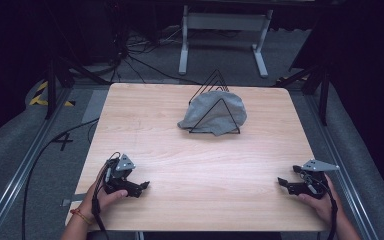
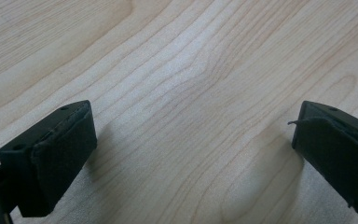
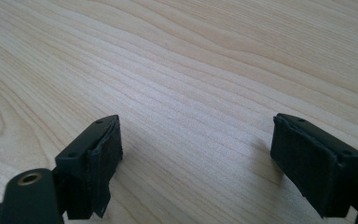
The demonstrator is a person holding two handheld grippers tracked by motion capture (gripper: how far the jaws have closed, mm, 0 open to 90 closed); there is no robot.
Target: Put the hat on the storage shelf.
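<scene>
Across the middle of the scene stretched a pale rectangular wooden table, its grain running bare beneath both gripper views. Toward its far edge lay a crumpled grey cloth, draped over a black wire triangular rack and well apart from both hands. Near the front left corner, the person's left hand held the black left gripper low over the wood, its jaws spread wide with nothing between them. Near the front right edge, the black right gripper likewise hovered with jaws parted and empty.
</scene>
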